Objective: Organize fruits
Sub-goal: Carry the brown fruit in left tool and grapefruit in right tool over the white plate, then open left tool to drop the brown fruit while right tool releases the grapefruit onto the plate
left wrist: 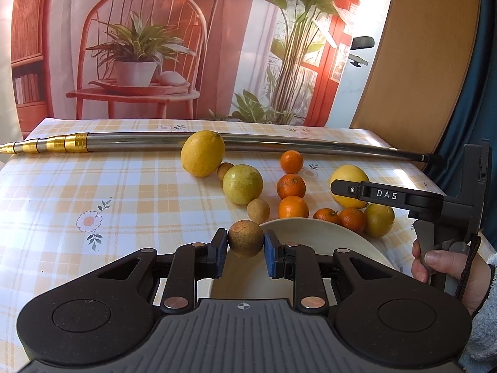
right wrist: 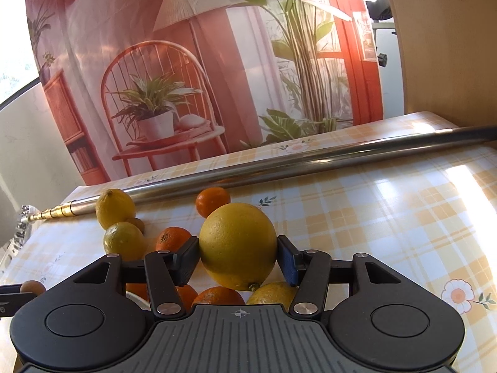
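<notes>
A small brown fruit (left wrist: 245, 238) is clamped between the pads of the left gripper (left wrist: 245, 250), above the far rim of a cream plate (left wrist: 326, 233) near the table's (left wrist: 124, 192) right edge. A large yellow citrus (right wrist: 238, 246) is gripped by the right gripper (right wrist: 238, 259), raised over the oranges (left wrist: 291, 186) and lemons (left wrist: 202, 153) clustered before a metal pole (left wrist: 279, 143) at the far edge.

You can read only one piece of lettering: "DAS", in white capitals on the black arm of the right gripper (left wrist: 341, 187), as your left wrist camera sees it reaching over the fruit. Just left of those letters on the same arm sits a small round white mark, too small to make out. Each camera also shows a white crosshair sign on the grey ribbed housing (left wrist: 243, 306) at the near edge of its own gripper. Nothing else carries words or numbers you can read.
</notes>
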The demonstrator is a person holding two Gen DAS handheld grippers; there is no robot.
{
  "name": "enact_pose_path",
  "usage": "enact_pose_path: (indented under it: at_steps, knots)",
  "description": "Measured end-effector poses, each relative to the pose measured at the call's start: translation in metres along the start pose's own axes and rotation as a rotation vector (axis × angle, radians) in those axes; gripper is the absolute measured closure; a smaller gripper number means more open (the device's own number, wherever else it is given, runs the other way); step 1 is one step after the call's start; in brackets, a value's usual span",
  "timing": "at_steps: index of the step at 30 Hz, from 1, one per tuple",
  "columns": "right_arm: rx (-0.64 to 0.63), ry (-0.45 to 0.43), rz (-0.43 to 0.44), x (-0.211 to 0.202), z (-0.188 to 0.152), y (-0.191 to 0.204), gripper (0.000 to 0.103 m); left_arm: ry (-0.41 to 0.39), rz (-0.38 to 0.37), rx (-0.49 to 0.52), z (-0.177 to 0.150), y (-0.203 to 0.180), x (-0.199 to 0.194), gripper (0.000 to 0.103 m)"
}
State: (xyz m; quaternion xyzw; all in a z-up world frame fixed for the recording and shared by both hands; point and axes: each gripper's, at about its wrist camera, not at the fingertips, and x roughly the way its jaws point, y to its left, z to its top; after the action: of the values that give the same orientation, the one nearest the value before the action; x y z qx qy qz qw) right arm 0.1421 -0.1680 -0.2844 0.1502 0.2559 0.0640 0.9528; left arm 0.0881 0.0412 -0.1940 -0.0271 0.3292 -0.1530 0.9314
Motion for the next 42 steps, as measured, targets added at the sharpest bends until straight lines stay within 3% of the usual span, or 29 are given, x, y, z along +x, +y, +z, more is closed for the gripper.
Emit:
enact_pose_path:
  at_steps: [9,23,42]
  knots:
    - [-0.011,-0.009,0.038,-0.039,0.002,0.012,0.053,0.005,0.014,0.031,-0.010,-0.011,-0.014,0.076]
    - [-0.005,0.059,0.107,-0.089,-0.022,0.027,0.053,0.042,0.034,0.090,-0.036,-0.023,-0.031,0.076]
    - [-0.038,0.146,0.084,-0.094,-0.041,0.034,0.053,0.072,0.095,0.135,-0.051,-0.031,-0.031,0.076]
